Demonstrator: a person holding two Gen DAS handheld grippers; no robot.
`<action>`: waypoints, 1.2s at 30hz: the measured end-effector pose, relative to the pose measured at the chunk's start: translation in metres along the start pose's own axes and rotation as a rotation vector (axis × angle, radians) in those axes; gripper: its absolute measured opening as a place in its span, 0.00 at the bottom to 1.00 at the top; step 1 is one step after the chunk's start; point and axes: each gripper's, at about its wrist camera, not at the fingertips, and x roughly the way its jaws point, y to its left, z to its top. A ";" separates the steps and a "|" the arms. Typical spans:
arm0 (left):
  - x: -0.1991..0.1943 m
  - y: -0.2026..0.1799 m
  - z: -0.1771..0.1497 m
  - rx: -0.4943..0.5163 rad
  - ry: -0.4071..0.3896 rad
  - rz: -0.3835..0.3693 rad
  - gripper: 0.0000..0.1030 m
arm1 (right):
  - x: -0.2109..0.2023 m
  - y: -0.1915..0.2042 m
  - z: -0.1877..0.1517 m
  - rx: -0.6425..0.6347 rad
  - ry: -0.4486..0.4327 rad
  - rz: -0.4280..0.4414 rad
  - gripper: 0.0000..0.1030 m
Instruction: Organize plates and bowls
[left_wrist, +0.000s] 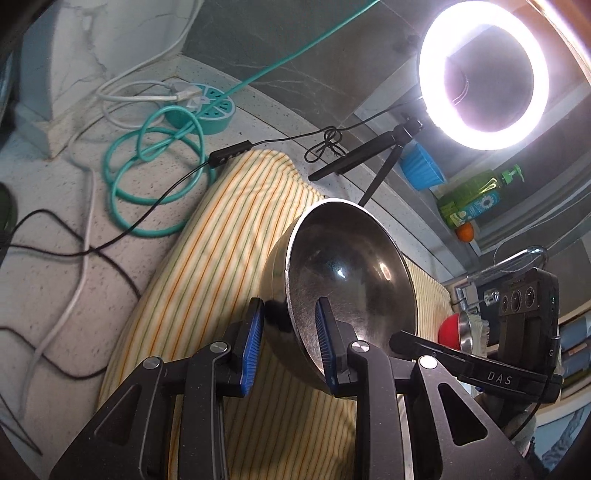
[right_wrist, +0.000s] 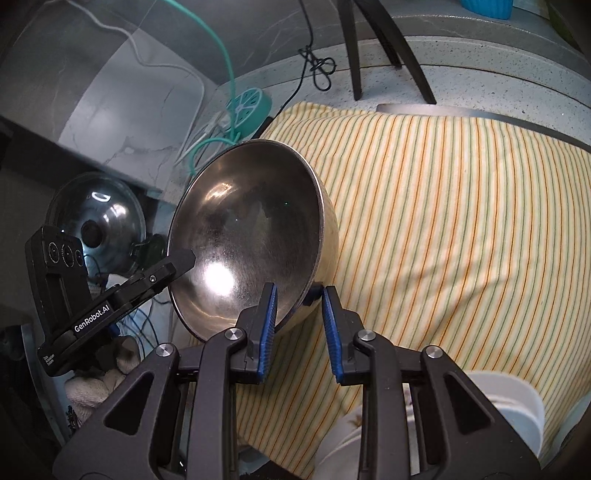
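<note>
A steel bowl (left_wrist: 351, 273) is held tilted above the striped yellow cloth (left_wrist: 207, 258). My left gripper (left_wrist: 290, 325) is shut on its rim, one blue pad inside and one outside. In the right wrist view the same bowl (right_wrist: 251, 236) is gripped at its near rim by my right gripper (right_wrist: 297, 306), pads on either side of the wall. The left gripper's finger (right_wrist: 177, 264) touches the bowl's far rim there. The right gripper's finger (left_wrist: 424, 345) shows in the left wrist view. White plates or bowls (right_wrist: 517, 417) lie at the lower right, partly hidden.
A ring light (left_wrist: 484, 74) on a black tripod (left_wrist: 354, 158) stands behind the cloth. Teal cable coils (left_wrist: 155, 173), a teal power hub (left_wrist: 207, 107) and black wires lie on the speckled counter. A pot lid (right_wrist: 99, 221), a red bowl (left_wrist: 452, 330), a blue cup (left_wrist: 421, 166).
</note>
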 end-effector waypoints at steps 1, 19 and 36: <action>-0.003 0.001 -0.005 0.000 -0.001 0.004 0.25 | 0.000 0.003 -0.005 -0.005 0.007 0.002 0.25; -0.044 0.018 -0.081 -0.074 0.000 0.041 0.25 | -0.007 0.026 -0.075 -0.071 0.101 0.042 0.26; -0.043 0.023 -0.101 -0.086 0.020 0.073 0.25 | -0.005 0.025 -0.096 -0.113 0.140 0.056 0.26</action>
